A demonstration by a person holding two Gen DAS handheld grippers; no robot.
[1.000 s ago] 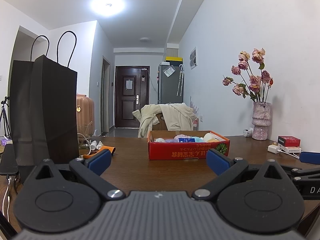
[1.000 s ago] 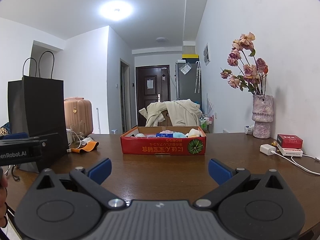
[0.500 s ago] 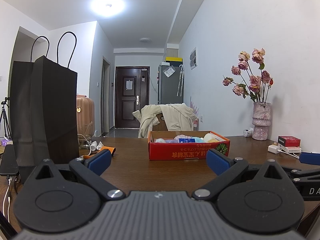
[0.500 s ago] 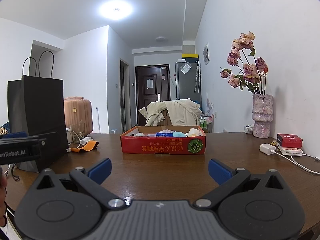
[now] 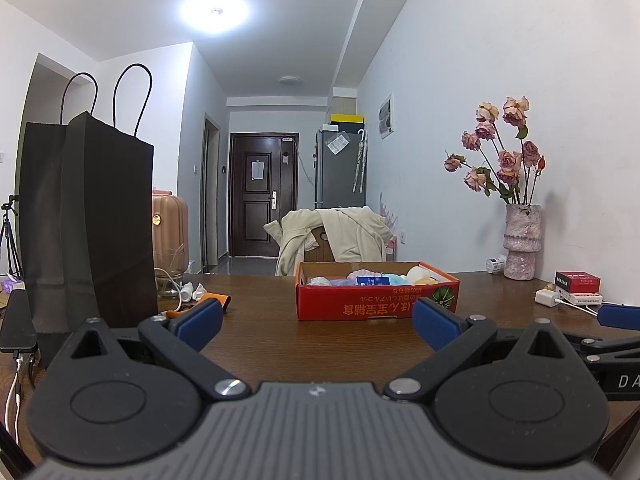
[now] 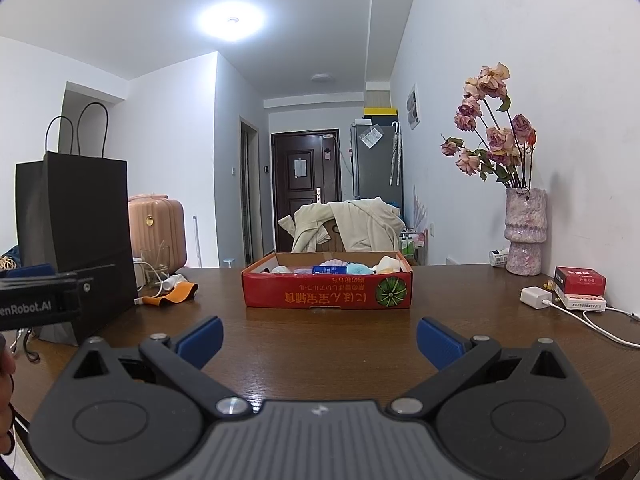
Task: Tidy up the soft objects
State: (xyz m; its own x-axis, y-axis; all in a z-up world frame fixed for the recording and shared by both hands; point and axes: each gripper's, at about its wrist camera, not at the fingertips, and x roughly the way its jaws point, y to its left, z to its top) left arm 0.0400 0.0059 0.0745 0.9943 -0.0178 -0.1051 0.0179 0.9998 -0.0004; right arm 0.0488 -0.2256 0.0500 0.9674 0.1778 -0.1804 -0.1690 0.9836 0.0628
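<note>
A shallow red cardboard box stands in the middle of the brown table. Several soft items lie inside it: pale pink, blue and cream bundles and a small blue pack. My left gripper is open above the near table edge, short of the box, with nothing between its blue pads. My right gripper is also open and empty, facing the box from the near side. Each gripper shows at the edge of the other's view.
A tall black paper bag stands at the left. An orange cloth and white cables lie beside it. At the right wall are a vase of dried roses, a red packet and a white charger with cable.
</note>
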